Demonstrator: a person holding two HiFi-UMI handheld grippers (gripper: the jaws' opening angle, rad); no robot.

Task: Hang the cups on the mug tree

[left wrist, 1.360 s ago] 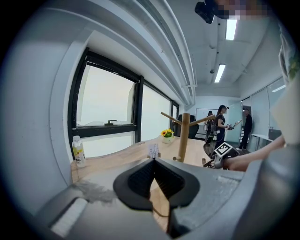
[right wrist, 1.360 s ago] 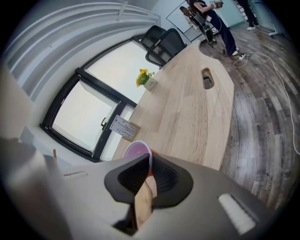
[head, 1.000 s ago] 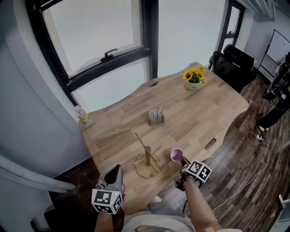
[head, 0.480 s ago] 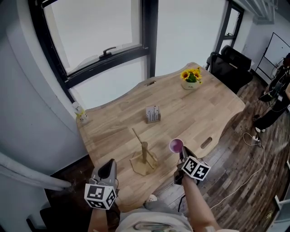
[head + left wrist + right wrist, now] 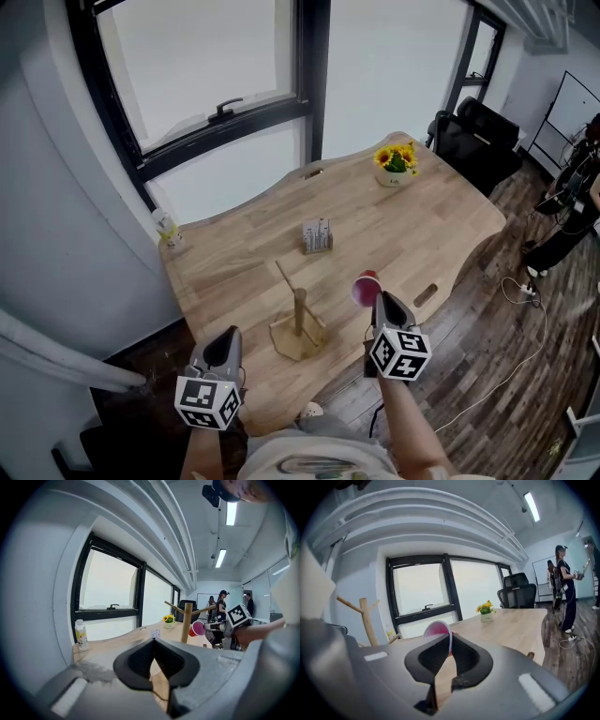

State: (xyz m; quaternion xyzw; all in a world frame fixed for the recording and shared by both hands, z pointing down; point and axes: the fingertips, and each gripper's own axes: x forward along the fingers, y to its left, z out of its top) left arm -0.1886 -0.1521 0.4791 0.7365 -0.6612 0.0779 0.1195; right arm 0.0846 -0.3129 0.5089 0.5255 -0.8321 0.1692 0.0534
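Standing beyond the mug tree (image 5: 298,323): card holder (image 5: 318,236), sunflower pot (image 5: 396,161), bottle (image 5: 167,228)

tilted pink cup (image 5: 365,288) beside mug tree (image 5: 299,324)

- We take this for an office or meeting room, not a home
- A black swivel office chair (image 5: 483,127) stands at the far end of a large wooden table (image 5: 422,225)
- Long strip lights (image 5: 230,513) run along the ceiling, and tall black-framed windows (image 5: 197,75) fill one wall
- What looks like a whiteboard (image 5: 540,576) stands on the far wall, though we see it small
- People (image 5: 563,581) stand on the wood-plank floor (image 5: 487,356), where cables (image 5: 530,286) trail
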